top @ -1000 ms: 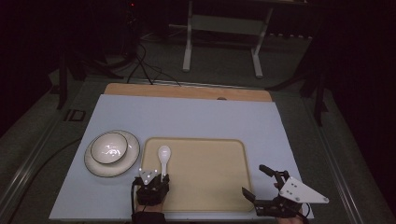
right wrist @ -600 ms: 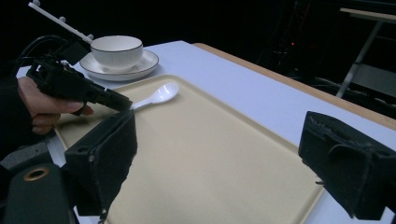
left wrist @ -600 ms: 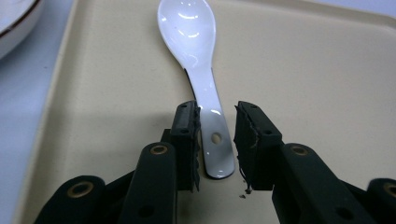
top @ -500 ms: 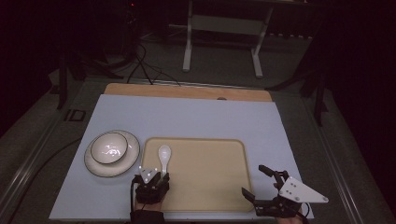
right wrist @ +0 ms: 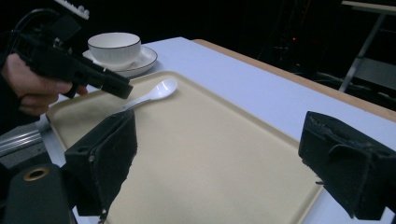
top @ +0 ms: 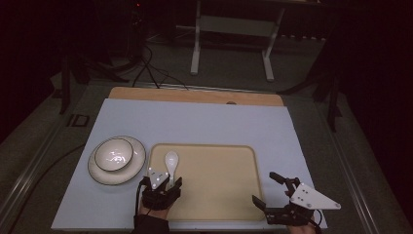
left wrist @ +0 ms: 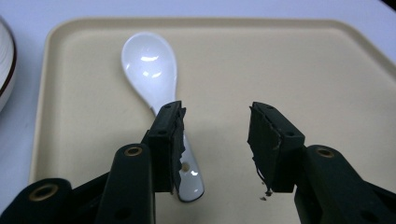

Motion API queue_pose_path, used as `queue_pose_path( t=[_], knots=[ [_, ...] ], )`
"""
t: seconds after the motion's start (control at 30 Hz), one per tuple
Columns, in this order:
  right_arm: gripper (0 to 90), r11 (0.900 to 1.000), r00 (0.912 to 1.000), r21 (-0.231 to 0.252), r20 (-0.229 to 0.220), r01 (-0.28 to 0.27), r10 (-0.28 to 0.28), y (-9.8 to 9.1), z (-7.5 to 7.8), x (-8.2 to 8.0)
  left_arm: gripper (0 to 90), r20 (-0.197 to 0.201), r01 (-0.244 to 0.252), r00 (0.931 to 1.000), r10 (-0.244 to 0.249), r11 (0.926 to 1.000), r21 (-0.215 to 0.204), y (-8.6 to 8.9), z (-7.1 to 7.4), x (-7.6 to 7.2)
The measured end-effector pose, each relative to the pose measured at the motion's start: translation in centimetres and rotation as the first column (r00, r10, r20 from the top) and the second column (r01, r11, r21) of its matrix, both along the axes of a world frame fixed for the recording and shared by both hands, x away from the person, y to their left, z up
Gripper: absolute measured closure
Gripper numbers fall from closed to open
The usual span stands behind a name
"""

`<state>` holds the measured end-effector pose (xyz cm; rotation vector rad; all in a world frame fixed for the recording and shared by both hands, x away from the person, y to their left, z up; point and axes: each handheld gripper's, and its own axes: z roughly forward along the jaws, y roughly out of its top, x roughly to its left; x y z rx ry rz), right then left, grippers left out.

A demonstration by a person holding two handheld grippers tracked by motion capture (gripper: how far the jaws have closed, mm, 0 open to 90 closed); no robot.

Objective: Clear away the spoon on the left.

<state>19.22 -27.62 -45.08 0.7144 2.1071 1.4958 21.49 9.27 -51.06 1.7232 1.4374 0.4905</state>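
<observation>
My left gripper (left wrist: 215,135) has just been opening its jaws; the spoon (left wrist: 152,70) lies released on the tray (left wrist: 280,60) near its left edge, handle beside the left pad. My right gripper (top: 274,192) hovers spread wide, empty, at the tray's near right corner.

White spoon (left wrist: 149,70), beige tray (left wrist: 280,60), dark-rimmed white bowl (top: 113,154), black claws.
</observation>
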Motion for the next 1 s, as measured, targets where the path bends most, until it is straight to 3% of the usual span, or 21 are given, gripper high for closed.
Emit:
queue_pose_path(
  t=[0.17, 0.33, 0.43, 0.53, 0.63, 0.73, 1.0],
  knots=[
    [11.5, 0.9999, 0.9999, 0.008, -0.003, 0.012, -0.012, -0.4, 0.0, -0.1, 40.3, -0.002, 0.058, 0.9983, -0.058, 0.9983, -0.003, -0.2, 0.7, 0.0],
    [11.6, 0.9998, 0.9998, 0.011, -0.011, 0.013, -0.013, -0.5, -0.1, 0.0, 31.8, 0.033, 0.088, 0.9956, -0.087, 0.9959, -0.019, 0.1, 1.5, 0.0],
    [11.5, 0.9998, 0.9999, 0.012, -0.003, 0.016, -0.016, -0.5, 0.0, -0.2, 19.9, 0.024, 0.090, 0.9957, -0.089, 0.9951, -0.039, 0.5, 1.9, 0.2],
    [11.5, 0.9997, 0.9998, 0.016, -0.007, 0.019, -0.019, -0.6, 0.1, -0.1, 14.5, 0.024, 0.100, 0.9948, -0.099, 0.9944, -0.034, 0.5, 2.1, 0.3],
    [11.5, 0.9997, 0.9998, 0.016, -0.011, 0.017, -0.017, -0.6, 0.0, -0.1, 1.2, 0.028, 0.128, 0.9915, -0.127, 0.9914, -0.026, 0.5, 2.6, 0.7],
    [11.5, 0.9999, 0.9999, 0.011, -0.007, 0.012, -0.011, -0.4, 0.1, -0.3, 1.0, 0.033, 0.174, 0.9843, -0.173, 0.9847, -0.011, 0.7, 3.8, 1.1],
    [11.5, 0.9999, 0.9999, 0.011, -0.011, 0.011, -0.011, -0.4, 0.1, -0.2, 0.5, 0.062, 0.186, 0.9805, -0.186, 0.9825, 0.014, 1.9, 5.4, 1.1]
  ],
)
